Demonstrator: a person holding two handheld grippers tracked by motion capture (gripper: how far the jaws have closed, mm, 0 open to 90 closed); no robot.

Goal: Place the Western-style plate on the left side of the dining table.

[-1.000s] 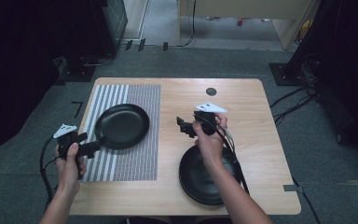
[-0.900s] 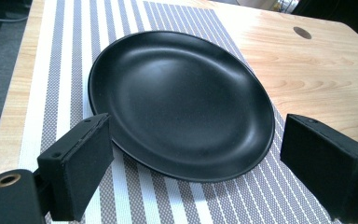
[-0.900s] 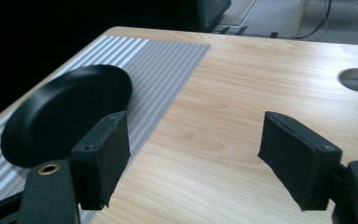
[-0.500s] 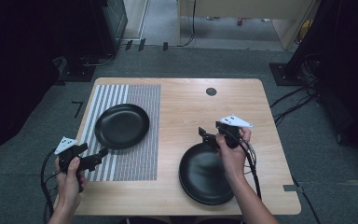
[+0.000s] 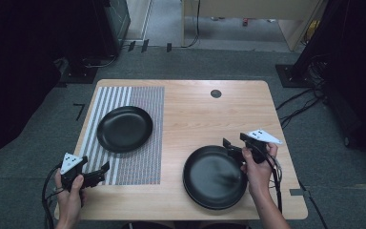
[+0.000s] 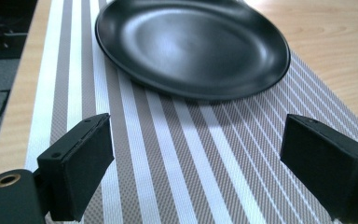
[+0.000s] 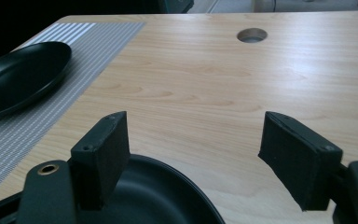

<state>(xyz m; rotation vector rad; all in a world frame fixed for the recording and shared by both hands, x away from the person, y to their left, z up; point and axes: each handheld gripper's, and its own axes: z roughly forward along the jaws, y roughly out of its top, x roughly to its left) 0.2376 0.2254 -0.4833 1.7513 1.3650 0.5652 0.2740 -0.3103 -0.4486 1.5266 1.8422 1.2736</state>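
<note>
A black plate [image 5: 124, 129] lies on the striped placemat [image 5: 143, 164] at the table's left. A second black plate [image 5: 214, 177] rests on the bare wood at the front right. My left gripper [image 5: 106, 168] sits low near the front left corner, over the mat's near edge and apart from the plate. In the left gripper view its jaws stand open [image 6: 205, 163] over the mat, with the plate [image 6: 191, 46] farther ahead. My right gripper [image 5: 228, 145] hovers at the far right rim of the front plate. Its jaws are open [image 7: 200, 154] and empty, with the plate's rim [image 7: 168, 196] below them.
A round cable hole [image 5: 216, 93] is cut in the wooden table [image 5: 195, 114] near its far edge. Cables trail from both grippers off the front edge. Dark floor with stands and cables surrounds the table.
My right gripper has moved right and toward the front, from the table's middle to the front plate's rim. My left gripper has drawn back from the plate on the mat toward the front left corner.
</note>
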